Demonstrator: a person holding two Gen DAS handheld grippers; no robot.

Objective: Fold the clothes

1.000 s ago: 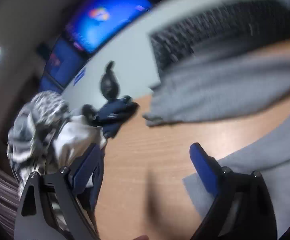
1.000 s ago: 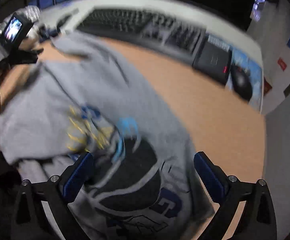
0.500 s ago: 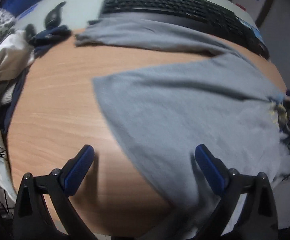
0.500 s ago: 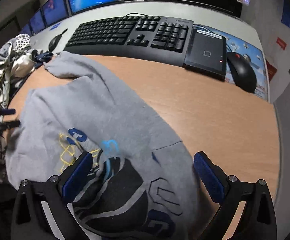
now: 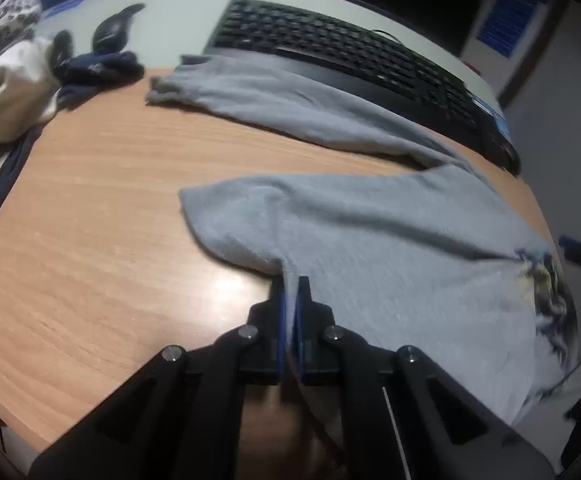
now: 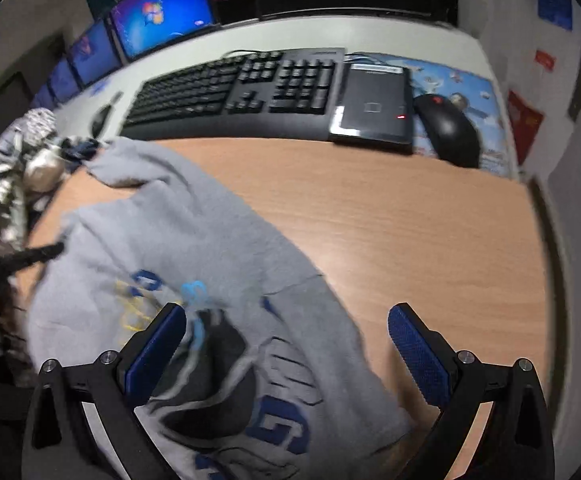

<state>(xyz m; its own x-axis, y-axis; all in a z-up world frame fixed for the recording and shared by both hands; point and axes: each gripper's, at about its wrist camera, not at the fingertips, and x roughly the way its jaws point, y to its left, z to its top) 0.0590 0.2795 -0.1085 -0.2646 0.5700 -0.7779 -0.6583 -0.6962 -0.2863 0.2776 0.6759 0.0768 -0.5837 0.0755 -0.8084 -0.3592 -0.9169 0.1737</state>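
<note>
**Left gripper pinching the sweatshirt edge, right gripper spread above the print**

A grey sweatshirt (image 5: 390,240) is lying spread over the wooden desk (image 5: 98,208), one sleeve (image 5: 274,100) reaching back until it is touching the front of the black keyboard (image 5: 350,56). The left gripper (image 5: 289,296) is clenching a raised fold at the garment's near left edge, its blue pads pressed together on the cloth. The right gripper (image 6: 286,344) is hovering released above the printed chest (image 6: 226,364), its fingers wide apart.

Bare wood is lying open to the left of the fold and, in the right wrist view, across the whole stretch between the sweatshirt's right edge and the desk edge (image 6: 546,240). Further clothes (image 5: 14,80) are crowding the far left corner; a card reader (image 6: 374,104) and mouse (image 6: 448,130) are sitting beside the keyboard, well apart from the cloth.

Half a second ago the left gripper's fingers were standing open over the same edge; they are now closed on it. The right gripper is staying open.
</note>
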